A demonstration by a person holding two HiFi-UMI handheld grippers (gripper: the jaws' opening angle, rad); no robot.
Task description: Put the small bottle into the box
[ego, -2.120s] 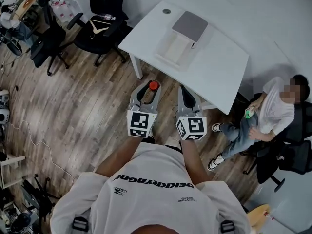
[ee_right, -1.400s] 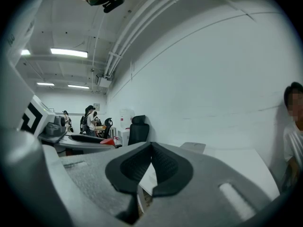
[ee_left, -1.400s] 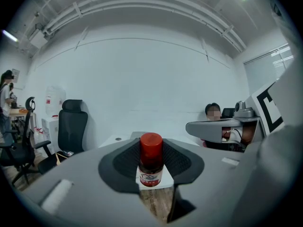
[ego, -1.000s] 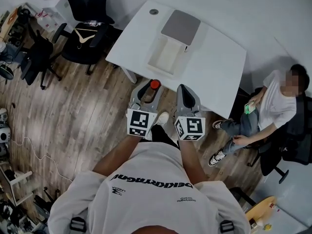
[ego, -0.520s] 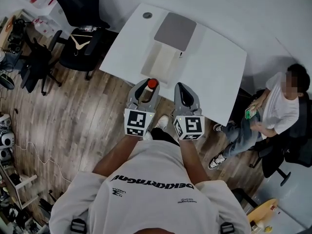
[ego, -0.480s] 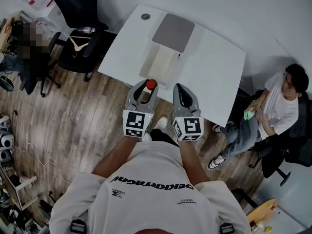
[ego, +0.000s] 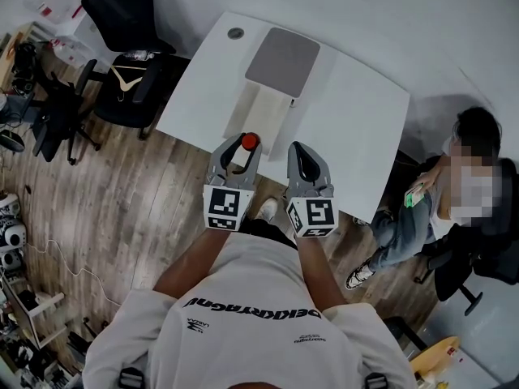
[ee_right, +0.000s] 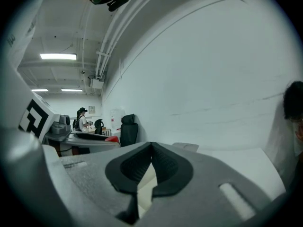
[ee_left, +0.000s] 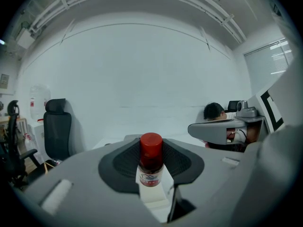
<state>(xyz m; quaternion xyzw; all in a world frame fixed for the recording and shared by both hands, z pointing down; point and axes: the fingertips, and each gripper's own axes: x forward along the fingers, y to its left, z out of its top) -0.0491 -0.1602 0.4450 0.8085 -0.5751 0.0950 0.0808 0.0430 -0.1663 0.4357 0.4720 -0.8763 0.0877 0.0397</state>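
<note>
Between ribbed pads (ee_left: pixel 122 163) of L tool (ee_left: pixel 151 148): red-capped bottle (ee_left: pixel 151 159).

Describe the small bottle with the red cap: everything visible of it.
The small bottle has a round, glossy red cap over a pale body that carries a label with red print. It stands upright, clamped between the dark ribbed pads of the left claw, with the cap rising above them. Nothing else appears to touch it. In the head view it hangs over the near edge of the white table, by the near end of the open box.
</note>
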